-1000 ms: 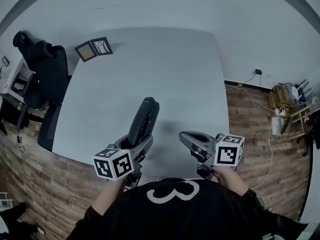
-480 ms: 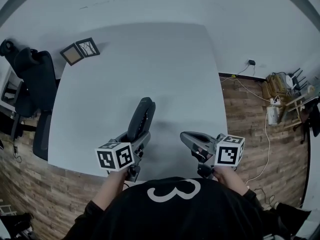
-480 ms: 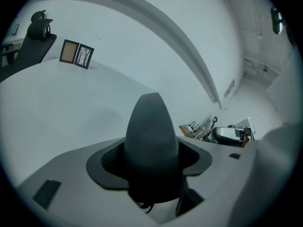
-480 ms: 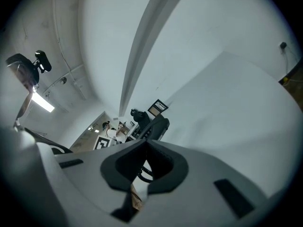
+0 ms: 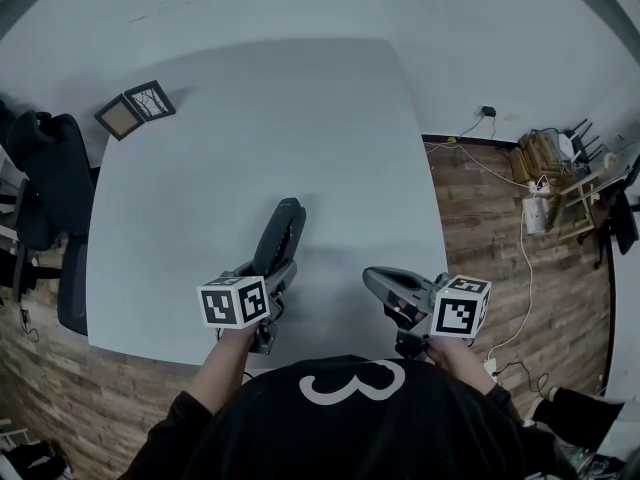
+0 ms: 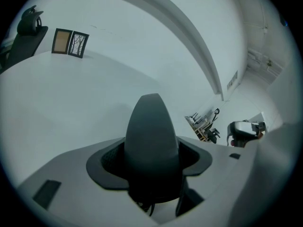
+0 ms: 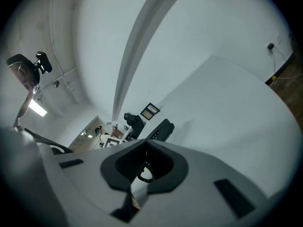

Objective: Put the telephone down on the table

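A black telephone handset (image 5: 282,233) sticks out forward from my left gripper (image 5: 278,273), which is shut on its near end. It is tilted down over the near part of the white table (image 5: 250,118); whether its far tip touches the top I cannot tell. In the left gripper view the handset (image 6: 151,141) fills the gap between the jaws. My right gripper (image 5: 378,283) hangs over the table's front edge to the right, its jaws together with nothing in them. From the right gripper view the handset (image 7: 160,130) shows beyond the jaws.
Two small picture frames (image 5: 135,110) stand at the table's far left corner. A black office chair (image 5: 45,178) sits left of the table. Cables and a rack (image 5: 545,158) lie on the wooden floor to the right.
My left gripper has sunk toward the table with the handset still in it. The right gripper has shifted only slightly.
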The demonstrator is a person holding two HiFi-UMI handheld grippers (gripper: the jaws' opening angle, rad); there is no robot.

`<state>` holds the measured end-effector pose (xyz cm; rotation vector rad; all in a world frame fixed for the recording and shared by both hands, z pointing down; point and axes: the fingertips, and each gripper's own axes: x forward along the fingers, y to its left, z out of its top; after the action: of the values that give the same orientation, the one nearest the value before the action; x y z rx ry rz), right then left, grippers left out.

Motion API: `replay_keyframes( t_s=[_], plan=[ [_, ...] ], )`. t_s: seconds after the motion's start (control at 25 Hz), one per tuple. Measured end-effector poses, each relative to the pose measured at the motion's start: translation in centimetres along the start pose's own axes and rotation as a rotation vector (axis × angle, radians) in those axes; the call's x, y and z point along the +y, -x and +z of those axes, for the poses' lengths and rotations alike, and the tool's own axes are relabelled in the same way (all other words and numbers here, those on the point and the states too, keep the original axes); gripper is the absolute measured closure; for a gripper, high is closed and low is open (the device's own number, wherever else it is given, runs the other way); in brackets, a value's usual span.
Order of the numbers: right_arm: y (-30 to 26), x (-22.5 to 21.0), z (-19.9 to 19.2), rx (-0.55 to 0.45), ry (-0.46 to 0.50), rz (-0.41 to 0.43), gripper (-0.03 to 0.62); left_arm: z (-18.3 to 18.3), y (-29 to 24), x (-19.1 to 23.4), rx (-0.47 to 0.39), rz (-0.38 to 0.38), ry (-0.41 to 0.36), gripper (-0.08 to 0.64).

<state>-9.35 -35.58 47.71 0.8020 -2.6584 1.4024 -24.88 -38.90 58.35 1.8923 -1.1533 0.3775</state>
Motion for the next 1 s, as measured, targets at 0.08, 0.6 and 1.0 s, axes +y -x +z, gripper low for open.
replay_keyframes(
  t_s=[0.08, 0.6, 1.0],
  plan=[
    [0.2, -0.2, -0.1, -0.007, -0.005, -0.011, 0.583, -0.1, -0.6, 0.6, 0.007, 0.015, -0.019, 0.267],
    [0.9, -0.4, -0.7, 0.003, -0.013, -0.034, 0.583, -2.5, -2.7, 2.3, 0.067, 0.155, -0.181, 0.267],
    [0.9, 0.4, -1.7, 0.017, -0.004, -0.001, 0.583, -3.9, -3.2, 2.2, 0.085, 0.247, -0.294, 0.265]
  ],
)
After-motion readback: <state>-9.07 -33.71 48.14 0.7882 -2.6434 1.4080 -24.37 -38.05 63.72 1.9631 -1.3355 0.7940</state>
